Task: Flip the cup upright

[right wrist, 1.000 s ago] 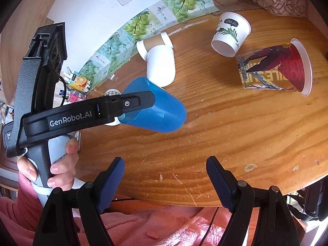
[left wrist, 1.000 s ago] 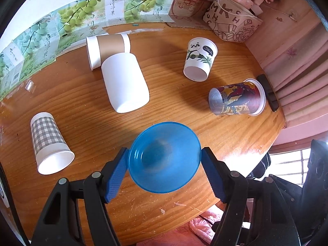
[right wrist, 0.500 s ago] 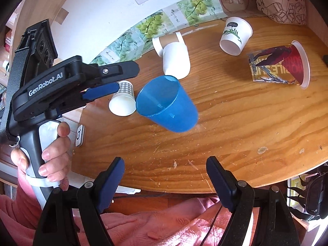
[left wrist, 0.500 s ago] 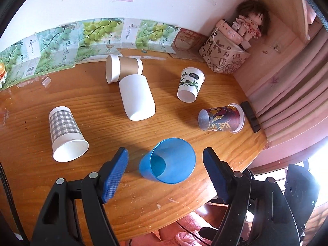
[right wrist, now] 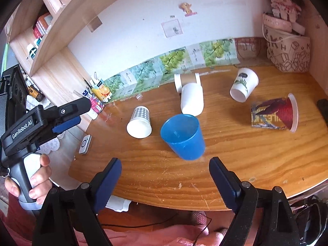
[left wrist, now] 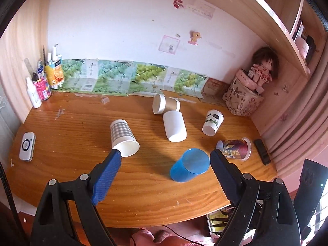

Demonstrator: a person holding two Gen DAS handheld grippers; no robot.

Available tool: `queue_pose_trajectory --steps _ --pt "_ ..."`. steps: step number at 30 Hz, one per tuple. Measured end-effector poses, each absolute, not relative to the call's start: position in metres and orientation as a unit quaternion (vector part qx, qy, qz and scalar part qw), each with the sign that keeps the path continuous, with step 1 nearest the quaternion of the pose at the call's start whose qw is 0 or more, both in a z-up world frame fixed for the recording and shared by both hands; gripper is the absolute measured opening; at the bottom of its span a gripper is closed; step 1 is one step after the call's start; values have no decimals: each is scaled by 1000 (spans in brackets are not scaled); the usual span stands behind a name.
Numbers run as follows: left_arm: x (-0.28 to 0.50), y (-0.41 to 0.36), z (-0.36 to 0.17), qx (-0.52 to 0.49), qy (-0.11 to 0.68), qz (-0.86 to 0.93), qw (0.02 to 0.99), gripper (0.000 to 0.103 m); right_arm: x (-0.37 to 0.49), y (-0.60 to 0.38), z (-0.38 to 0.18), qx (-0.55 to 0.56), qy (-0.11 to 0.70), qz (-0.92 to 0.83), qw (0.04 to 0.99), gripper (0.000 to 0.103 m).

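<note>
A blue plastic cup [left wrist: 189, 168] stands upright on the wooden table [left wrist: 143, 194] near its front edge, mouth up; it also shows in the right wrist view [right wrist: 183, 136]. My left gripper [left wrist: 165, 165] is open and empty, pulled back above and in front of the cup. In the right wrist view the left gripper [right wrist: 61, 119] is held up at the far left. My right gripper [right wrist: 165, 176] is open and empty, just in front of the blue cup.
Several other cups lie on their sides: a checked one [left wrist: 123, 137], a white one [left wrist: 174, 126], a brown-banded one [left wrist: 165, 105], a plant-print one [left wrist: 212, 120] and a comic-print one [left wrist: 235, 149]. A white device [left wrist: 26, 146] lies left; a basket with a doll [left wrist: 245, 96] stands back right.
The left gripper let go of the blue cup and drew back and up. The cup went from tilted in the jaws to standing on the table.
</note>
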State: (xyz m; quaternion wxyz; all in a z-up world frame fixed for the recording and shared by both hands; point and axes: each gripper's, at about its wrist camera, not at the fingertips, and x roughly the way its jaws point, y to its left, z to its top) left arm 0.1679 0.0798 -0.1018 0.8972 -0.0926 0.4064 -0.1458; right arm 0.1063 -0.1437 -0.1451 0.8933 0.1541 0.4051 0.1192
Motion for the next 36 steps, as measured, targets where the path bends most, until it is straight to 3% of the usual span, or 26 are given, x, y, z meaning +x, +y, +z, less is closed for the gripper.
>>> queue_pose_trajectory --steps 12,28,32,36 --pt "114 75 -63 -111 351 -89 926 90 56 -162 -82 111 309 101 939 88" --pt "5 18 -51 -85 290 -51 952 90 -38 -198 -43 98 215 68 969 88" --pt "-11 2 -38 -81 262 -63 960 99 -53 -209 -34 90 193 50 976 88" --pt "-23 -7 -20 -66 224 -66 970 99 -61 -218 -31 96 184 45 977 88"
